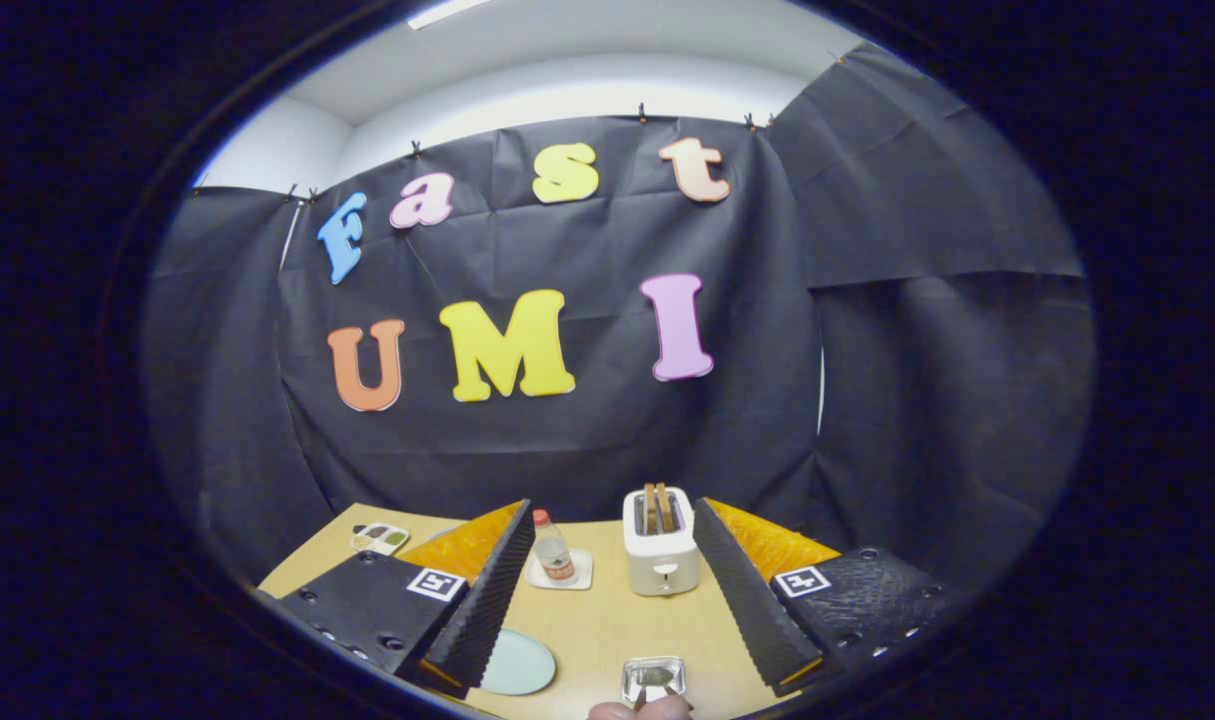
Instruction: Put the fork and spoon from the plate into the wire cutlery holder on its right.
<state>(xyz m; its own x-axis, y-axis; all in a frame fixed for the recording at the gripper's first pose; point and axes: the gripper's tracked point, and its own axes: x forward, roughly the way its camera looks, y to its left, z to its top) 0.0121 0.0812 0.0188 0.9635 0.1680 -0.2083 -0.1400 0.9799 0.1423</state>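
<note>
Wooden table [607, 625] | gripper [607, 590] open, empty | toaster [660, 541] beyond fingers

No text can be read: the bottle's [553, 553] label is too small to make out, and the hand-held gripper's [607, 590] finger tags carry only square black-and-white patterns.

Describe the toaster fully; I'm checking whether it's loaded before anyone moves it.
The toaster is white or cream, boxy with rounded corners. It stands upright on the wooden table, beyond the open tool, between its fingers' tips. Two brown slices stand up out of its top slots. A small lever or knob shows low on its front. A bottle stands apart, beside it.
</note>
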